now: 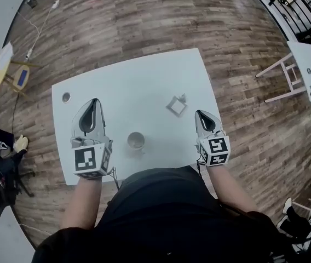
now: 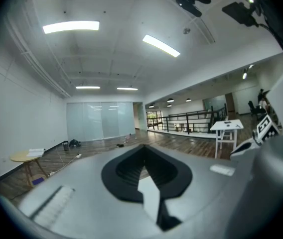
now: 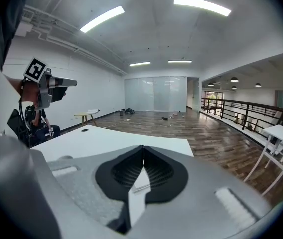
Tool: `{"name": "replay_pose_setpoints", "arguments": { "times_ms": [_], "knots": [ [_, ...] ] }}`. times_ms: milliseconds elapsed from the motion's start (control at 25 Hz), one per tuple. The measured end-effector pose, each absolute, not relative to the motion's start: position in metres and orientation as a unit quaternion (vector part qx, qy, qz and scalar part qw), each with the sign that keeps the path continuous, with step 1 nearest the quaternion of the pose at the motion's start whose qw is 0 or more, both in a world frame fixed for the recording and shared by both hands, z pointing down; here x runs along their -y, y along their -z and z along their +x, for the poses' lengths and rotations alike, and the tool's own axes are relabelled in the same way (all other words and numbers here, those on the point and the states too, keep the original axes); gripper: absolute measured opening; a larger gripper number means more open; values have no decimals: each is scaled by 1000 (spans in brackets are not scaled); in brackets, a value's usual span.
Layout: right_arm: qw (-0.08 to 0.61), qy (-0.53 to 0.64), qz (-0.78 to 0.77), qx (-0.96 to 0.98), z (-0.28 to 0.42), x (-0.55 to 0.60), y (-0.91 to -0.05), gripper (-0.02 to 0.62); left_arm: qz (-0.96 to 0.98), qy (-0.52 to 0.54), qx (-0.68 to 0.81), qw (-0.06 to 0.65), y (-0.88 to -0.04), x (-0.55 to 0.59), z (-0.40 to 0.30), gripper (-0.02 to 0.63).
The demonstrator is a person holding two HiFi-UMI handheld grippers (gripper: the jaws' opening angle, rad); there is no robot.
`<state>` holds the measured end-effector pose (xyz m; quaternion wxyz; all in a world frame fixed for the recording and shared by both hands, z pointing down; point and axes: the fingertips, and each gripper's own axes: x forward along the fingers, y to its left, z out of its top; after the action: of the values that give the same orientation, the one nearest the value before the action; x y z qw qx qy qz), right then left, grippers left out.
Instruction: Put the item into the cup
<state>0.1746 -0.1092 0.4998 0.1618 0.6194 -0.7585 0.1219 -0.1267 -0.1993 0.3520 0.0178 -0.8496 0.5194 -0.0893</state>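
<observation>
As the left gripper (image 1: 93,102) and right gripper (image 1: 200,114) are both closed on nothing, the right one should be opened first. The item (image 1: 177,106) lies on the bench (image 1: 144,75) beyond the cup (image 1: 136,141), to its right.

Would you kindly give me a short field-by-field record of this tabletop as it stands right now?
table: white, on a wooden floor
cup: upright, near the front edge, between the grippers
item: small square piece, beyond the cup to its right, apart from it
left gripper: shut, empty
right gripper: shut, empty, near the item
task: item not yet in cup
</observation>
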Motion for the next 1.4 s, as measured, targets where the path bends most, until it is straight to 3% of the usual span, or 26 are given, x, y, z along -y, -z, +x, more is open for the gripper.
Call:
{"name": "replay_pose_setpoints", "arguments": {
  "times_ms": [1400],
  "knots": [
    [200,-180,586,764,168,161,-570,126,-840,160,-518,-20,-389,234,-124,8]
  ]
}}
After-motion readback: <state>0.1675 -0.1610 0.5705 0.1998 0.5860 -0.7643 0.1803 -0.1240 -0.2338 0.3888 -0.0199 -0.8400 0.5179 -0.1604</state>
